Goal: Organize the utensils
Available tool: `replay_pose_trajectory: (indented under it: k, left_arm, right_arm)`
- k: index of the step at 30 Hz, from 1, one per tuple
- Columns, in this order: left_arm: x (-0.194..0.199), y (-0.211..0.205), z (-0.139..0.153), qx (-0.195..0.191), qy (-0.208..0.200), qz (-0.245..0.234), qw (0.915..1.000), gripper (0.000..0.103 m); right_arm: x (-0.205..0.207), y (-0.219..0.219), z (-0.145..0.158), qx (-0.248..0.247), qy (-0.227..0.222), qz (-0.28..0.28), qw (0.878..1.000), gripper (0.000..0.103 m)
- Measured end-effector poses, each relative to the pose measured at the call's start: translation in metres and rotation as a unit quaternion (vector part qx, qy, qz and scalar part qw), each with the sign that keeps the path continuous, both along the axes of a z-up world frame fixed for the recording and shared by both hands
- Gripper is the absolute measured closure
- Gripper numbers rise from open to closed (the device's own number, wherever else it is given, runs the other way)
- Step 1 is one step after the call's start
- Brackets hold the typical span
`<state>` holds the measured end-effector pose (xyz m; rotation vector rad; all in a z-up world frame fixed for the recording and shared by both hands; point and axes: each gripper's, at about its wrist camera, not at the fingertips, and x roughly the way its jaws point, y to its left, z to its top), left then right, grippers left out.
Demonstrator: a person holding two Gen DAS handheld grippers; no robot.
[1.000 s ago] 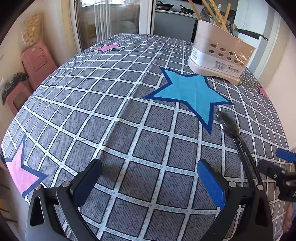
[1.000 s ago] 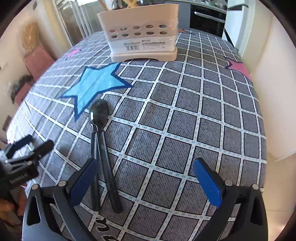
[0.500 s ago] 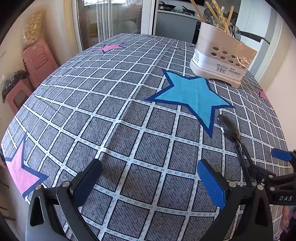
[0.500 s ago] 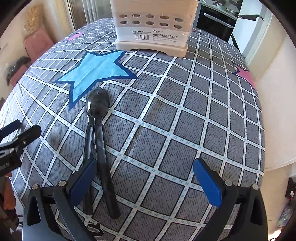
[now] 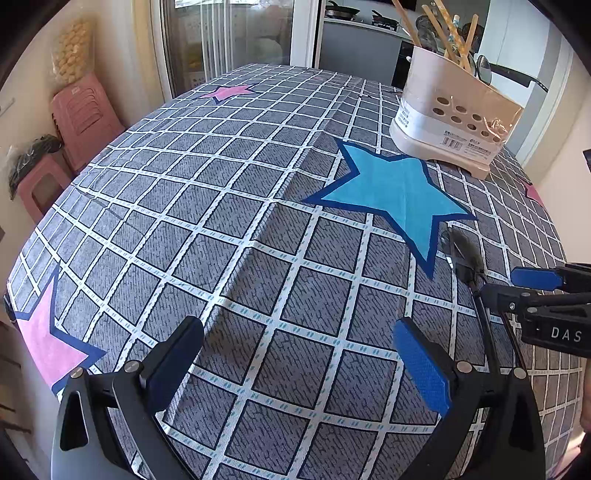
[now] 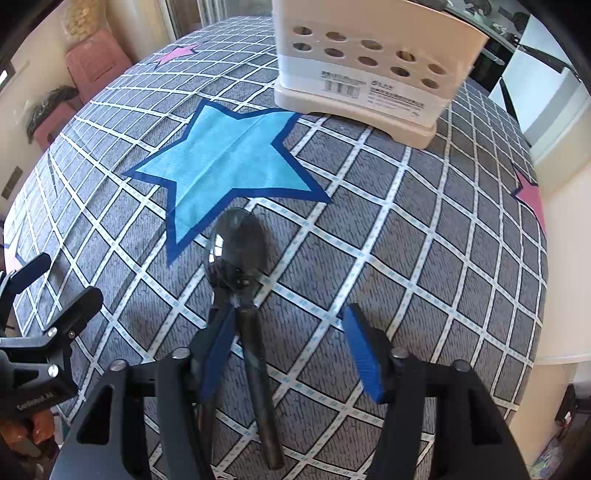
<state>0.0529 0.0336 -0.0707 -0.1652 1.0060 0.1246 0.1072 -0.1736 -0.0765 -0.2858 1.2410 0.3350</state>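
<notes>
Dining table (image 5: pixel 221 221) under a grey checked cloth, with a large blue star (image 5: pixel 395 192) printed toward the far right. Behind the star, at the far edge, a cream holder (image 5: pixel 454 122) with round holes, standing upright and already carrying chopsticks (image 5: pixel 406 23) and some dark long-handled tools. Probably the place where every loose utensil must go, so set within reach of both arms.

Nearer, just beside the lowest point of the star, two dark spoons (image 6: pixel 240 236) lying flat on the cloth, bowls together and pointing to the holder, handles running back toward the right camera. Lying side by side like this, hard to take one alone; hence, likely, the low approach along the handles.

Right gripper (image 6: pixel 291 354) down close over these handles, jaws apart at about half width, clamped on nothing yet. One handle between the pads (image 6: pixel 364 354); the other one under or just outside the left pad. Cannot tell if any pad touches the metal. Judged as the moment before closing on a handle.

Left gripper (image 5: pixel 295 365) well apart from the spoons, jaws wide, holding nothing, hovering above bare cloth. Apparently waiting out of the way.
</notes>
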Motion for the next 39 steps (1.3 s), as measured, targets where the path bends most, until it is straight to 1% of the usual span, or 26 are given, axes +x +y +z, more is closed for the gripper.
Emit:
replay_pose_trajectory:
  k: [1, 3, 4, 6, 13, 16, 19, 21, 23, 25, 26, 27, 29, 32, 33, 35, 37, 39]
  left_arm:
    - [0.000, 0.000, 0.000, 0.000, 0.000, 0.000, 1.0000, 0.000]
    - [0.001, -0.002, 0.000, 0.000, 0.001, -0.002, 1.0000, 0.000]
    - [0.001, -0.003, 0.000, 0.000, 0.001, -0.003, 1.0000, 0.000]
    - [0.003, -0.006, 0.001, 0.002, 0.002, -0.008, 1.0000, 0.000]
    - [0.009, -0.026, 0.005, -0.002, 0.010, -0.037, 0.9993, 0.000]
    - [0.017, -0.040, 0.006, -0.011, 0.021, -0.061, 0.9978, 0.000]
    - [0.025, -0.058, 0.007, -0.009, 0.034, -0.081, 0.9961, 0.000]
    - [0.031, -0.072, 0.007, -0.009, 0.044, -0.093, 0.9946, 0.000]
    - [0.036, -0.082, 0.007, -0.009, 0.051, -0.101, 0.9935, 0.000]
    - [0.041, -0.089, 0.005, -0.011, 0.063, -0.102, 0.9927, 0.000]
    - [0.044, -0.091, 0.004, -0.015, 0.070, -0.100, 0.9924, 0.000]
    - [0.047, -0.092, 0.003, -0.020, 0.077, -0.096, 0.9922, 0.000]
    - [0.051, -0.095, 0.004, -0.014, 0.080, -0.092, 0.9925, 0.000]
    - [0.056, -0.101, 0.004, -0.007, 0.089, -0.091, 0.9919, 0.000]
    - [0.057, -0.104, 0.004, 0.001, 0.093, -0.090, 0.9916, 0.000]
    - [0.058, -0.107, 0.002, 0.013, 0.096, -0.090, 0.9913, 0.000]
    - [0.057, -0.108, 0.002, 0.016, 0.096, -0.089, 0.9912, 0.000]
    - [0.056, -0.107, 0.002, 0.019, 0.096, -0.086, 0.9915, 0.000]
  right_arm:
    - [0.001, 0.001, 0.000, 0.000, 0.000, -0.001, 1.000, 0.051]
    - [0.001, 0.002, 0.001, 0.000, 0.000, -0.001, 1.000, 0.067]
    - [0.001, 0.002, 0.001, 0.000, -0.001, -0.001, 1.000, 0.071]
    - [0.001, 0.001, 0.001, 0.002, -0.002, -0.004, 1.000, 0.090]
    - [-0.001, -0.028, 0.003, 0.019, -0.006, -0.051, 0.998, 0.090]
    - [-0.001, -0.043, 0.004, 0.013, -0.007, -0.070, 0.997, 0.090]
    - [-0.001, -0.056, 0.004, 0.010, -0.008, -0.085, 0.996, 0.090]
    - [-0.001, -0.065, 0.005, 0.016, -0.005, -0.091, 0.996, 0.090]
    - [0.000, -0.070, 0.006, 0.034, 0.003, -0.090, 0.995, 0.090]
    - [0.002, -0.080, 0.005, 0.060, 0.014, -0.101, 0.993, 0.089]
    - [0.004, -0.086, 0.004, 0.078, 0.023, -0.108, 0.991, 0.086]
    - [0.004, -0.090, 0.005, 0.087, 0.026, -0.112, 0.990, 0.080]
    - [0.008, -0.099, 0.005, 0.098, 0.030, -0.123, 0.987, 0.073]
    - [0.012, -0.104, 0.005, 0.104, 0.036, -0.123, 0.986, 0.072]
    - [0.013, -0.103, 0.004, 0.106, 0.040, -0.121, 0.986, 0.071]
    - [0.013, -0.096, 0.004, 0.097, 0.045, -0.114, 0.988, 0.070]
    - [0.014, -0.093, 0.005, 0.087, 0.048, -0.110, 0.989, 0.070]
    - [0.016, -0.080, 0.002, 0.073, 0.049, -0.103, 0.991, 0.070]
